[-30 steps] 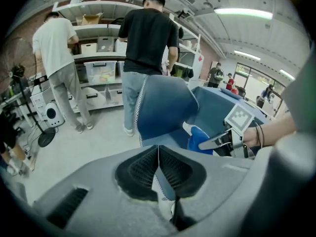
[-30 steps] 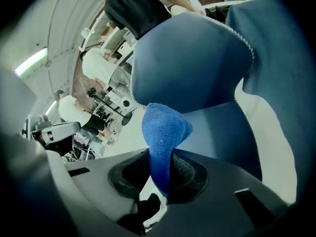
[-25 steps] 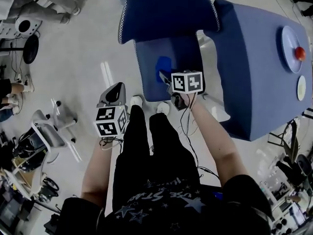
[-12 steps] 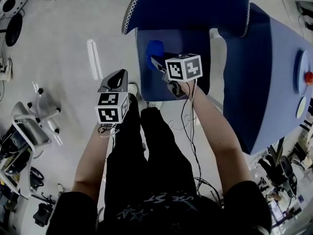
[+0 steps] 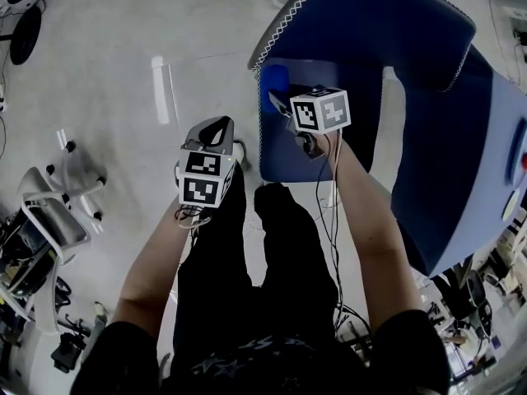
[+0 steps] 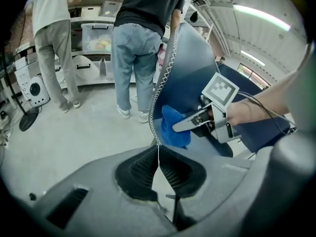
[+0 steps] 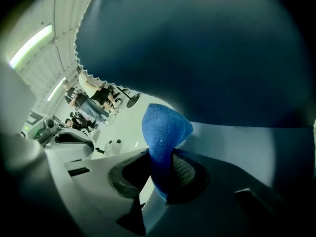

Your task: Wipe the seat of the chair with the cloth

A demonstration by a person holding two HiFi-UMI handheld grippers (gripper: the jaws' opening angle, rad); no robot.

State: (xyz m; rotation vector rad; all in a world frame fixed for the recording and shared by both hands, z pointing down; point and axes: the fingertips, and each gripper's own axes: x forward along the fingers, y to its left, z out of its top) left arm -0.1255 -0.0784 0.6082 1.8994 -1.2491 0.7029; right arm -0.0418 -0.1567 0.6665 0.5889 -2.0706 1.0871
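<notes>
The blue chair has its seat (image 5: 333, 134) below a curved backrest (image 5: 370, 19) with white-stitched edges. The blue cloth (image 5: 274, 81) lies on the seat's far left corner, against the backrest. My right gripper (image 5: 282, 103) is shut on the cloth (image 7: 165, 130), which sticks up bunched from between the jaws, with the backrest (image 7: 197, 48) filling the view above it. My left gripper (image 5: 216, 127) hangs over the floor left of the chair, shut on nothing (image 6: 159, 169). Its view shows the cloth (image 6: 175, 128) and right gripper (image 6: 183, 126) at the chair's stitched edge.
A table (image 5: 461, 163) with a blue cover stands close on the chair's right. A white wheeled stand (image 5: 58, 212) and cables sit on the floor at left. Two people (image 6: 140, 43) stand at shelves beyond the chair. My own legs (image 5: 247, 270) are just before the seat.
My right gripper has carried the cloth from the seat's middle left toward its far left corner by the backrest. The left gripper has kept its place beside the chair.
</notes>
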